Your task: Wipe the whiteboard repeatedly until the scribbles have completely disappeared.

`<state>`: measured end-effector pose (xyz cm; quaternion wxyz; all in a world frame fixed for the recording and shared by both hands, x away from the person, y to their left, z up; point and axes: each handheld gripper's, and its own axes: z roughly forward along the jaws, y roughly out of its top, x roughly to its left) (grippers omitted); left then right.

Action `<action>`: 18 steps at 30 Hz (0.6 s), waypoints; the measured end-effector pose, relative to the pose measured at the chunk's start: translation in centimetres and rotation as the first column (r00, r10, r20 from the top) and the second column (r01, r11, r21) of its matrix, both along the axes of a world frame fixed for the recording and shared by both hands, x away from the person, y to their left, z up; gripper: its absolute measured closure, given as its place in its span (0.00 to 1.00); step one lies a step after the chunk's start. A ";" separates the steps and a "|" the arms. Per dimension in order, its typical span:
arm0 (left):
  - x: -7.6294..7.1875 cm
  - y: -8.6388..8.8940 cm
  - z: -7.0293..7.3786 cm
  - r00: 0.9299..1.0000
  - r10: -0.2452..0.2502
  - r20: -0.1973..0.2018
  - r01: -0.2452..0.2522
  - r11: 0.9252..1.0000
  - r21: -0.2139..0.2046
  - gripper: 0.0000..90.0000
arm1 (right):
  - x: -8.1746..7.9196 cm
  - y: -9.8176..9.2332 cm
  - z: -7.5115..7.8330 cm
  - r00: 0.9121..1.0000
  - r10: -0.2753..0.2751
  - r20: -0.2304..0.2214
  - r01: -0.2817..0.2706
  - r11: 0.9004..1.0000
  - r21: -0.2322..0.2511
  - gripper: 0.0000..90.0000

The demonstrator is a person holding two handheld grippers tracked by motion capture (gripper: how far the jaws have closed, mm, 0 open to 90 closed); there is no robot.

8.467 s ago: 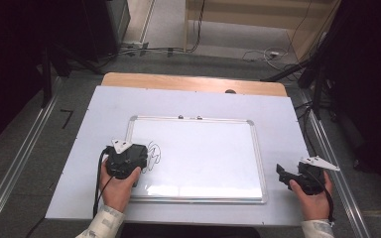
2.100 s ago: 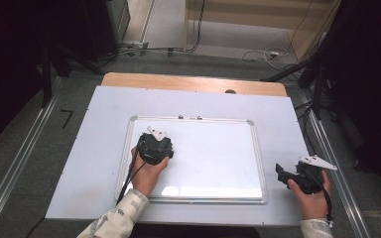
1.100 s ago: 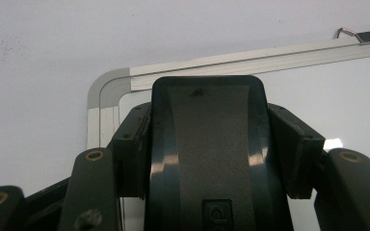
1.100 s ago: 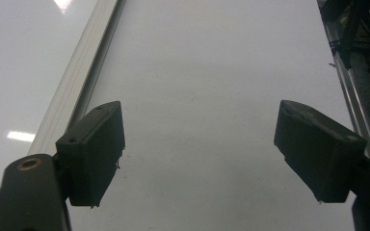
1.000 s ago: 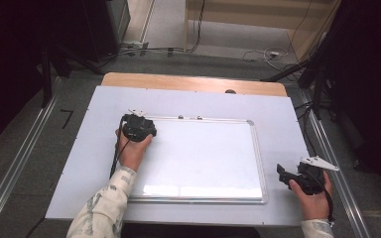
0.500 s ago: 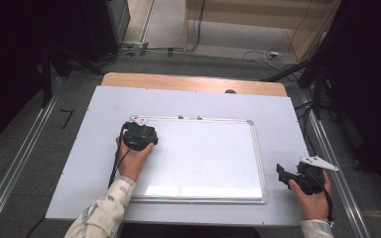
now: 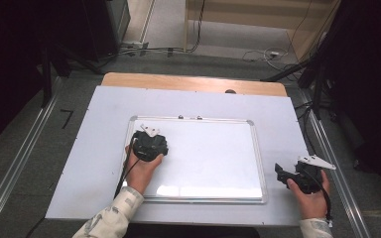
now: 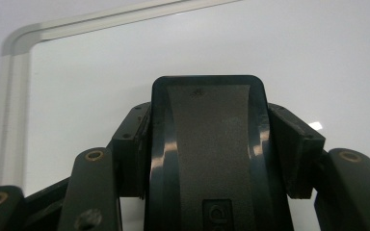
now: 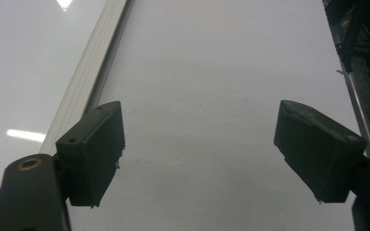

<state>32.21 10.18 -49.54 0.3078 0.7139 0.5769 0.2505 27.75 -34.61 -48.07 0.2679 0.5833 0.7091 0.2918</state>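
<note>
- Eraser: black whiteboard eraser, clamped between the jaws of the left gripper, pressed flat on the whiteboard near its upper left corner.
- Seen along the left gripper view: eraser back upright between both pads, board's rounded silver corner frame just beyond, up and to the left.
- Whiteboard: white, wiped clean where visible, silver-framed, lying flat in the middle of the white table sheet; two small dark clips on its far edge.
- Left hand behind the gripper, resting over the board's left part; patterned sleeve coming in from the bottom edge.
- Right gripper: released, jaws wide apart, nothing between them; off the board, on the table sheet just right of the board's right frame.
- Right hand near the table's lower right corner, well apart from the eraser.
- Around: wooden table edge at the far side, metal rails along the floor at both sides, cables on the floor beyond.
- Nothing lying on the board in front of the eraser.
</note>
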 end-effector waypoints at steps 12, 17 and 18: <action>-0.8 -1.4 0.0 0.999 -0.045 0.003 0.045 0.999 -0.007 0.45 | 0.1 0.1 -0.1 1.000 -0.003 -0.002 0.003 1.000 -0.004 0.19; -1.4 -1.4 -0.1 0.998 -0.062 0.008 0.063 0.998 -0.025 0.45 | 0.0 0.0 0.0 1.000 -0.007 -0.002 0.007 1.000 -0.002 0.19; -1.5 -1.4 -0.1 0.998 -0.062 0.010 0.063 0.998 -0.028 0.45 | 0.0 0.0 0.0 1.000 -0.007 -0.003 0.007 1.000 -0.002 0.19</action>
